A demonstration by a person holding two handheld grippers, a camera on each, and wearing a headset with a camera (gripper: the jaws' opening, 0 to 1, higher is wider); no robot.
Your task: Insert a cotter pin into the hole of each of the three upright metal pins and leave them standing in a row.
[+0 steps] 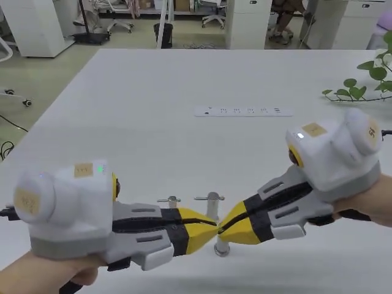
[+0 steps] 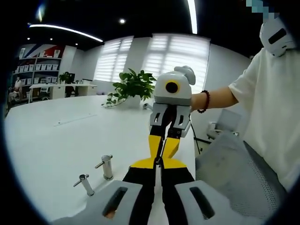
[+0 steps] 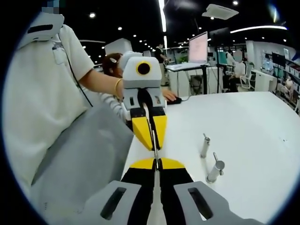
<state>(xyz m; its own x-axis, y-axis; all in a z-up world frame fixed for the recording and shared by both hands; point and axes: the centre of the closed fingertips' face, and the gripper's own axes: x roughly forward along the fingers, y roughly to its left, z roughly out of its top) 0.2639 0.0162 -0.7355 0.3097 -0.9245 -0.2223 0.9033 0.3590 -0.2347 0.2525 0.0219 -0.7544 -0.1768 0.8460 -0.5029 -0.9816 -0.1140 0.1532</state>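
While the white table (image 1: 153,122) runs wide and bare ahead of me as far as the power strip (image 1: 244,111), its near edge lies close under my hands; both gripper views show it just beside the claws, on my body's side. A leafy plant (image 1: 367,79) sits at the far right edge, well apart from the work.

My left claw (image 1: 213,228) and my right claw (image 1: 222,226) meet tip to tip low over the table, each with its jaws drawn together. The right gripper view shows what the head view hides: a thin cotter pin (image 3: 153,140) pinched between my left claw's yellow jaws, its free end reaching my right claw's tips. I cannot tell whether the right claw grips it or only touches it.

Just behind the tips stand two upright metal pins, the left metal pin (image 1: 173,201) and the middle metal pin (image 1: 212,202), each with a thin pin crosswise through its top. The gripper views show these two standing free on open table, near the claws but not touching them.

Directly below the tips, the head view shows a round metal foot (image 1: 222,248) on the table; the claws hide its upper part.
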